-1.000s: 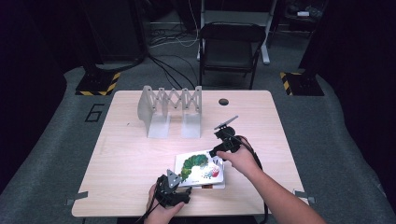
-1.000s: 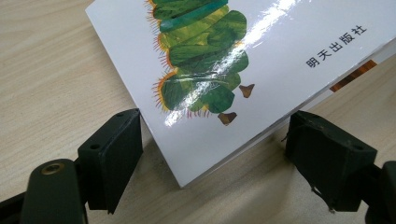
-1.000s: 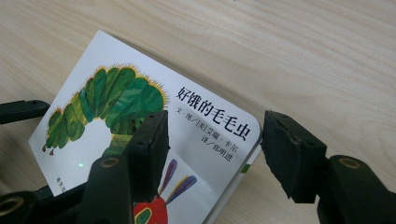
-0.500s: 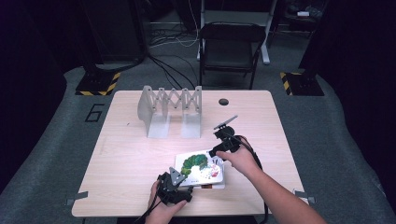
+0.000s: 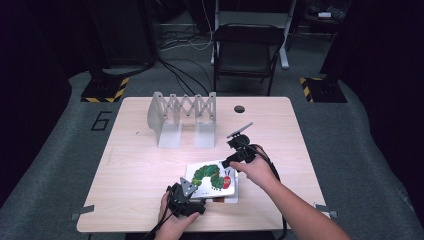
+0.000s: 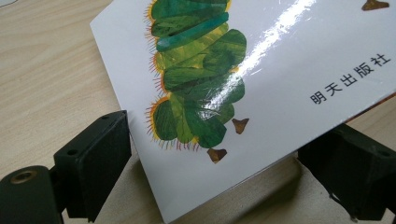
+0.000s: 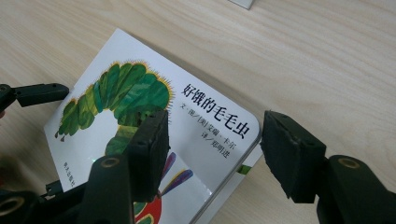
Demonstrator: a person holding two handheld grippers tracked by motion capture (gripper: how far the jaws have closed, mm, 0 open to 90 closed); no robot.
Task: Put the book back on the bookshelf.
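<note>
A white picture book (image 5: 214,179) with a green caterpillar on its cover lies on the wooden table (image 5: 140,165), near the front edge. My left gripper (image 5: 199,194) is at the book's near left corner. In the left gripper view that corner of the book (image 6: 210,70) pokes between the wide-apart jaws of my left gripper (image 6: 226,158), casting a shadow on the wood. My right gripper (image 5: 229,162) is open at the far right corner. There the book (image 7: 205,116) sits between and below the jaws of my right gripper (image 7: 217,140), which do not pinch it.
A grey folding rack (image 5: 182,112) stands at the back of the table, with a small black disc (image 5: 239,108) to its right. A dark chair (image 5: 245,50) is behind the table. Bare wood lies to the left of the book.
</note>
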